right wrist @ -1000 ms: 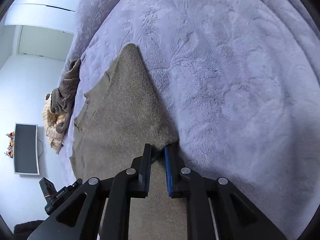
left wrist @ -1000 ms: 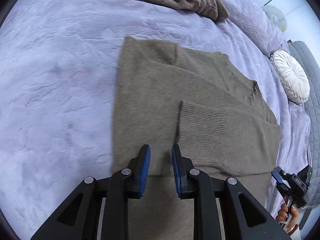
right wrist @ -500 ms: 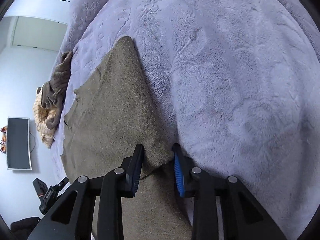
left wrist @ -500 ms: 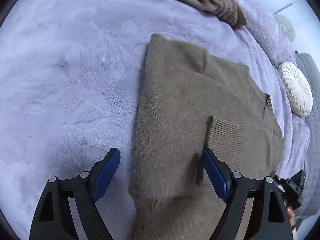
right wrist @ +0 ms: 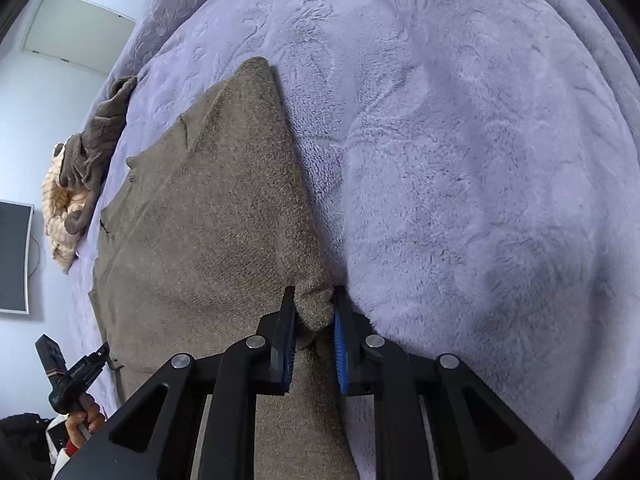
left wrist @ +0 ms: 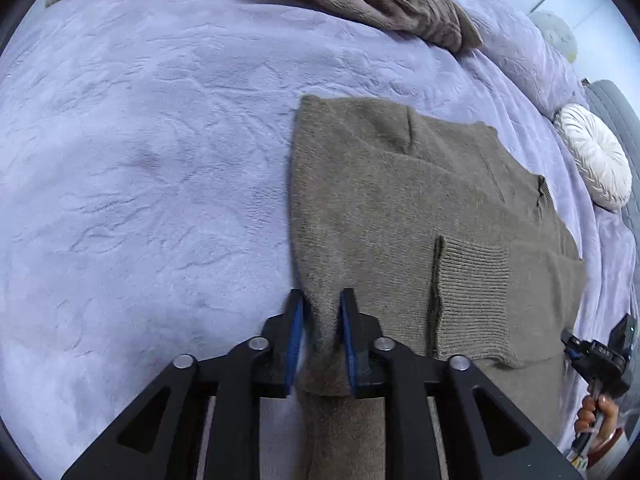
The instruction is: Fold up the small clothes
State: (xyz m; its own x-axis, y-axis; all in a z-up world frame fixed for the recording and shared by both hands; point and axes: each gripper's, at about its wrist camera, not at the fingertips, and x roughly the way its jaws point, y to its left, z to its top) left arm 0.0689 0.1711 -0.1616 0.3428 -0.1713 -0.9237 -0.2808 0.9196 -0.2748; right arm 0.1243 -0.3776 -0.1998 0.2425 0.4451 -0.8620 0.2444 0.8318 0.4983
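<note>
Pinching opposite edges of the olive-brown knitted sweater [left wrist: 400,208] on the lavender plush bedspread [left wrist: 140,160], left gripper [left wrist: 322,334] and right gripper [right wrist: 314,328], jaws just closed, each clamp a fold.

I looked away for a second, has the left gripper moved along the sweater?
Yes. The left gripper has shifted from mid-hem to the sweater's left edge, beside the blanket, its jaws just closing on that edge.

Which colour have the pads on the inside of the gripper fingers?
Blue pads, on black fingers; the left wrist view shows them best.
</note>
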